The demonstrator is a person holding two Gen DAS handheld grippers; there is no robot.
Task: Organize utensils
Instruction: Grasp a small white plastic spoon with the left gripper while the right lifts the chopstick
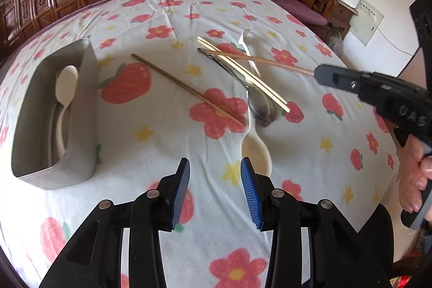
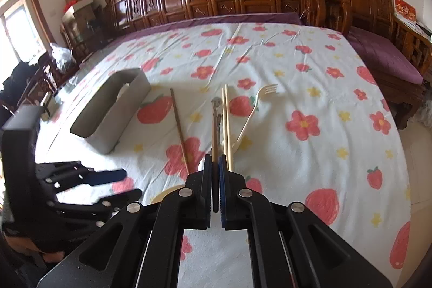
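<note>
Far left on the flowered cloth (image 1: 151,153): steel bin (image 1: 83,109), holding a white spoon (image 1: 66,88). Left gripper (image 1: 214,169) hovers low over the cloth just beside the bin, fingers wide, empty. Centre: one brown chopstick (image 1: 186,88) lies alone. Right of it, a loose heap: metal spoon (image 1: 260,104), pale chopsticks (image 1: 243,69) crossing over it, white fork (image 1: 249,53) behind, another white spoon (image 1: 256,150) nearest. Right gripper (image 2: 215,166) has its fingers narrowed on the second brown chopstick (image 1: 259,60), gripped at one end; the far tip hangs over the heap, whether lifted clear I cannot tell. Step in hand, as I judge: carrying this stick to the bin. Next move calls for a swing leftward across the table, then tipping the stick in lengthwise, since the bin is narrow.
</note>
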